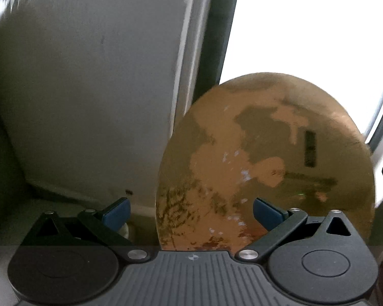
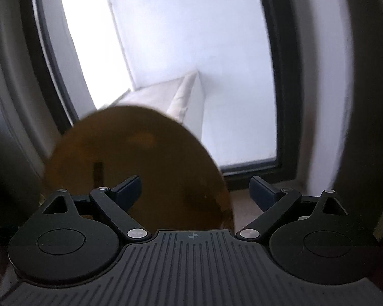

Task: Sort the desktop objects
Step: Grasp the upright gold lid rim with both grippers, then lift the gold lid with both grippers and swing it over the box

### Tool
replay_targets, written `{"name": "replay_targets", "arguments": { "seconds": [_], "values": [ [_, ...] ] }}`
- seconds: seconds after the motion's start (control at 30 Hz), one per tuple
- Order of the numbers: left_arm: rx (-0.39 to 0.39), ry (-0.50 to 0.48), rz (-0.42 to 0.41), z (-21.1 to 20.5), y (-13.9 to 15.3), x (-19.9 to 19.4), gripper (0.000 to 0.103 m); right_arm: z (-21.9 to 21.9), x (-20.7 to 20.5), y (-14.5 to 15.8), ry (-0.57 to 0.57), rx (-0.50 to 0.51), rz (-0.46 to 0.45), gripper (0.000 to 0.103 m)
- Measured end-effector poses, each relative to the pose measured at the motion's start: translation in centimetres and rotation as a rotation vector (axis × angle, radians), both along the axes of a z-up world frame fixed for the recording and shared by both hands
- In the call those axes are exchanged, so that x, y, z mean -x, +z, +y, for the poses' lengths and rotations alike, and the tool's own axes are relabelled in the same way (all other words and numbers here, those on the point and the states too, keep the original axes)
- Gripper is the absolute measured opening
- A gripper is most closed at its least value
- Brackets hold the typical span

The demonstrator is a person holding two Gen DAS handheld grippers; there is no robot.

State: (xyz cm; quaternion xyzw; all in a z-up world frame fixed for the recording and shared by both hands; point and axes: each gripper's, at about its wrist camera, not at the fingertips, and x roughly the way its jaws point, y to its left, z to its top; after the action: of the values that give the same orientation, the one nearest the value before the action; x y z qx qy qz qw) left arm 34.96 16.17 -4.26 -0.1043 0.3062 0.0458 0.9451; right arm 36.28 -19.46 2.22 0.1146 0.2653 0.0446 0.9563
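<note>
Both claws, left claw (image 1: 190, 210) and right claw (image 2: 195, 190), are gaping wide and gripping nothing, while a blotchy golden disc (image 1: 265, 158) is standing upright just ahead, fronting a bright window (image 2: 191, 63).

Round disc (image 1: 265, 158) stands upright before the window (image 1: 306, 38); wall panel (image 1: 89, 89) lies left of the window.

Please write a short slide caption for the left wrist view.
Open left gripper facing a round golden disc beside a bright window.
</note>
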Motion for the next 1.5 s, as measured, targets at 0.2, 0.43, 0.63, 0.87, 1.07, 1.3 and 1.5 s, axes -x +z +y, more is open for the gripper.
{"name": "replay_targets", "arguments": {
  "seconds": [0.2, 0.43, 0.63, 0.87, 1.07, 1.3, 1.5],
  "values": [
    [0.164, 0.006, -0.028, 1.7, -2.6, -0.5, 0.102, 0.7, -2.4, -3.9, 0.015, 0.032, -0.004, 0.096],
    [0.224, -0.028, -0.057, 2.0, -3.6, -0.6, 0.102, 1.4, -3.5, -5.5, 0.064, 0.011, -0.038, 0.098],
    [0.249, -0.037, -0.034, 2.2, -4.1, -1.2, 0.103, 1.2, -4.2, -6.2, 0.052, -0.019, -0.056, 0.103],
    [0.233, -0.036, -0.028, 1.6, -4.1, -1.4, 0.101, 0.2, -5.0, -7.1, 0.062, -0.120, -0.039, 0.103],
    [0.185, -0.050, -0.067, 1.2, -2.7, -0.5, 0.100, 1.0, -3.5, -6.4, 0.114, 0.010, -0.101, 0.093],
    [0.155, -0.061, -0.213, 1.1, 2.1, 2.8, 0.100, 1.1, -0.8, -2.6, 0.132, 0.058, -0.226, 0.089],
    [0.138, -0.053, -0.285, 0.8, 7.8, 7.5, 0.100, 1.2, 3.7, 3.0, 0.141, 0.084, -0.315, 0.087]
  ]
}}
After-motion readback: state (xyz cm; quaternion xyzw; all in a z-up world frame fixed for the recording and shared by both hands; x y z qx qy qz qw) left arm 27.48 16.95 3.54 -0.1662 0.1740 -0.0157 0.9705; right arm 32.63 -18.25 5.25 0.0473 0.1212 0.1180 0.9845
